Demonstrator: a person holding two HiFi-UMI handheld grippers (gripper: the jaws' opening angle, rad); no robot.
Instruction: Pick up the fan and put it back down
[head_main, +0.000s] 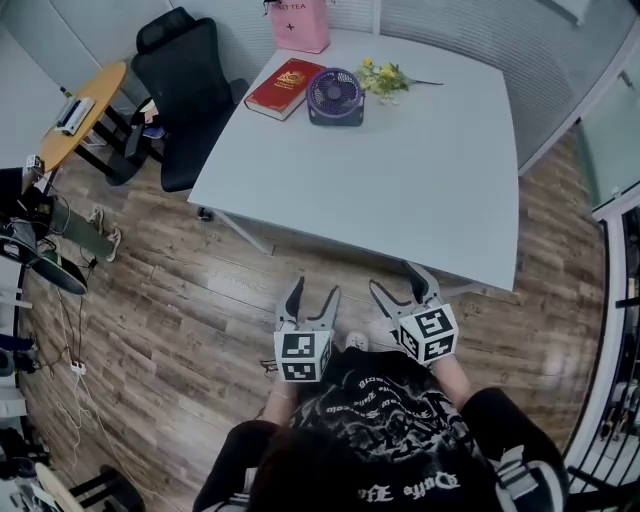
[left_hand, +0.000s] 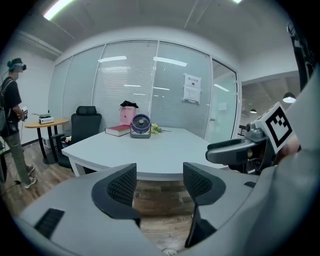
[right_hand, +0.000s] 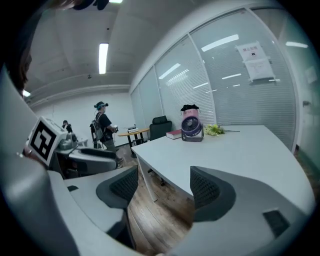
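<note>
Fan (head_main: 335, 96): upper centre of the head view, upright on the far end of the counter (head_main: 430, 190), grille turned toward the near edge. Just left of it, a red book (head_main: 285, 88) lying flat, touching the fan's base or a hair off it; cannot tell which. Just right of it, flowers (head_main: 388, 78) lying on the counter. Behind, at the top edge of the frame, a pink bag (head_main: 300, 24) standing upright.

Left tool (head_main: 314, 292): lower centre of the head view, over the floor (head_main: 170, 330), short of the counter's near edge and well apart from the fan. Jaws wide, gripping nothing; only floorboards and the counter edge between the pads in the left gripper view.

Right tool (head_main: 395, 278): just right of the left one, tips about at the counter's near edge. Jaws wide too, and empty. In the right gripper view, fan small in the upper middle of the frame, far beyond the gap.

Black chair (head_main: 185, 90): upper left of the head view, near the counter's left corner. Round wooden table (head_main: 85, 115) further left. Standing person (left_hand: 12, 125) at the left edge of the left gripper view, well away from the counter.
</note>
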